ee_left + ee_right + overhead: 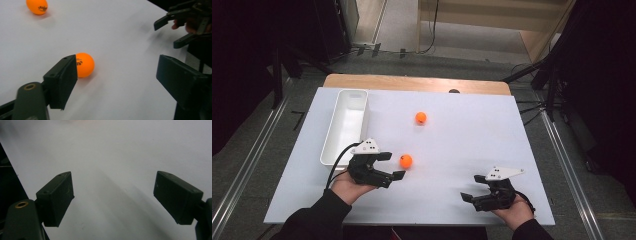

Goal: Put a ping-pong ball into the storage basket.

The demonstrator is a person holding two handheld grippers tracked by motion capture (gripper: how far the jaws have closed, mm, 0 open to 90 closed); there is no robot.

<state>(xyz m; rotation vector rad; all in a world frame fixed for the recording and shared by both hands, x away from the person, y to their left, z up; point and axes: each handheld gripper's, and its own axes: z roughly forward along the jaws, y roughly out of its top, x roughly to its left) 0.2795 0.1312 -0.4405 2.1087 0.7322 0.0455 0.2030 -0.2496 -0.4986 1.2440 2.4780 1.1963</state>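
Just right of the white tray, the left gripper, jaws apart, has the nearer orange ball just beyond its tips, unclamped. Two balls: the farther ball lies beyond. Well right, the right gripper gapes over white tabletop.

Tabletop bright, evenly lit from above; surroundings dark. Soft shadows beneath tools. Right gripper view hazy, dim at left edge. High view slightly soft.

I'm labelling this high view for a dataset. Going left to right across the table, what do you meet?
White tray → left gripper → nearer orange ball → farther orange ball → right gripper.
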